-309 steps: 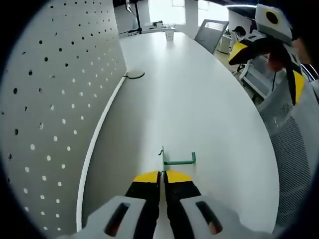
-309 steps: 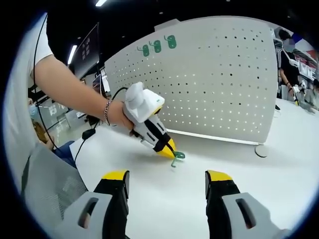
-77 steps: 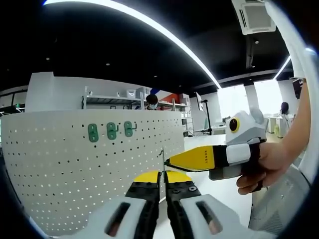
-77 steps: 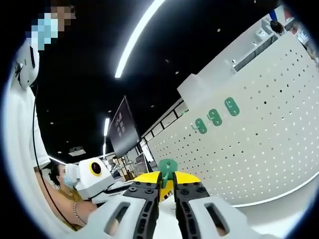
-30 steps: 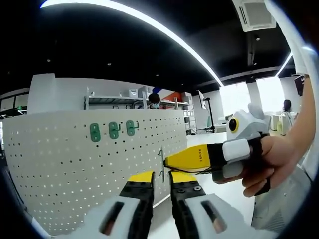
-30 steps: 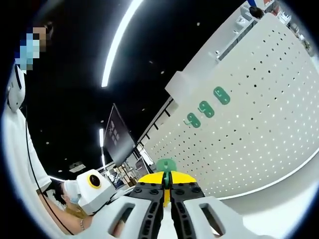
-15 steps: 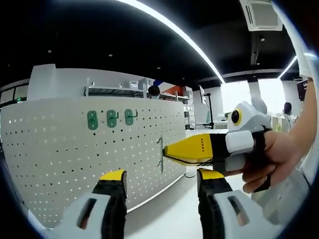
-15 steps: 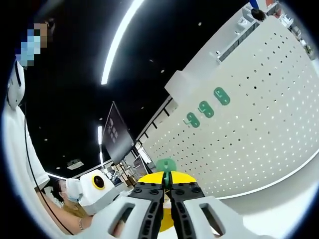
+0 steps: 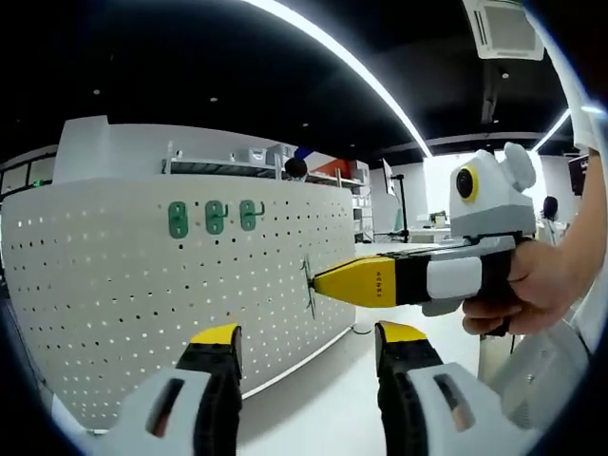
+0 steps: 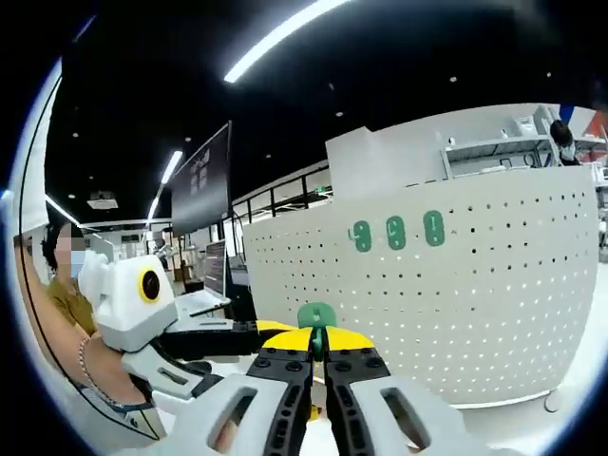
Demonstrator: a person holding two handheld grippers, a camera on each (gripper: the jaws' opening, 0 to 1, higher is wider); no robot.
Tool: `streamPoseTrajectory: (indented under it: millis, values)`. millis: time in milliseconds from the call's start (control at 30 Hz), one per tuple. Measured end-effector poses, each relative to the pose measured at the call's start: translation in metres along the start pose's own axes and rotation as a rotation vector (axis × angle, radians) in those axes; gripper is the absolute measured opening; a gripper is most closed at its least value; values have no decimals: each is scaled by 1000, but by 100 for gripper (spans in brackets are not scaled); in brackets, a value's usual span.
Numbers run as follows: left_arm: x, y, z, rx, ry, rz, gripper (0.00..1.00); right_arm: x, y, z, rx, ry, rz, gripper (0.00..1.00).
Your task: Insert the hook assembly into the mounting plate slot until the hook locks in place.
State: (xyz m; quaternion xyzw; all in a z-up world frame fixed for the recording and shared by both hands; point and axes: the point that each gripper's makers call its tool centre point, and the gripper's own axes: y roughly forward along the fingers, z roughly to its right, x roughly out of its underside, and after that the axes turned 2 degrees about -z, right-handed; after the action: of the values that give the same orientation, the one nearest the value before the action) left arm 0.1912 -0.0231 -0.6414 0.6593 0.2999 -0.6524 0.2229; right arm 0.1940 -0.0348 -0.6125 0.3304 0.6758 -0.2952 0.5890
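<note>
Dark ceiling with long light strips [image 9: 380,81] over an open office; white table [image 9: 323,418] below, curved white pegboard [image 9: 123,294] upright on it.

Left gripper view: three green hooks [image 9: 215,217] side by side high on the pegboard. Left gripper [image 9: 311,344] low in the foreground, yellow-tipped jaws released and well apart, nothing between them. Right gripper [image 9: 318,282] entering from the right, gripped by a hand [image 9: 537,290], yellow tip pointed at the pegboard. Thin hook [image 9: 308,285] pinched at that tip, seen edge-on, just in front of the pegboard face; contact with the board cannot be told. Shelving [image 9: 256,169] and a person's head beyond the pegboard's top edge.

Right gripper view: right gripper [image 10: 317,359] at bottom centre, jaws clenched on the green hook [image 10: 316,317], rounded plate standing up above the yellow pads. Pegboard [image 10: 494,304] ahead, same three hooks [image 10: 397,232] in a row near its top. Left gripper [image 10: 275,334] coming in from the left, white body with a yellow ring, held by a hand with a bracelet [image 10: 84,359]. Dark monitor [image 10: 201,180] behind it.
</note>
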Motion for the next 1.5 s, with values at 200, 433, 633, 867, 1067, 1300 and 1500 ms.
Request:
streamPoseTrajectory:
  millis: [200,433,633,867,1067,1300,1500]
  values:
    - [1,-1,-3,-7,-1,-4,57,-2,0,6,8,12,4,0]
    - [4,-5,-8,-21,-4,-13,57,-7,2,19,39,-2,9,0]
    - [8,-11,-14,-40,-13,-19,56,-11,3,28,61,-9,13,0]
    - [14,-23,-18,-55,-17,-32,56,-21,4,46,98,-9,23,0]
    - [20,-33,-23,-74,-21,-43,56,-27,7,56,122,-23,29,0]
    - [23,-42,-32,-105,-30,-47,56,-37,13,71,151,-39,42,0]
    - [26,-47,-35,-118,-35,-51,56,-47,18,85,178,-55,54,0]
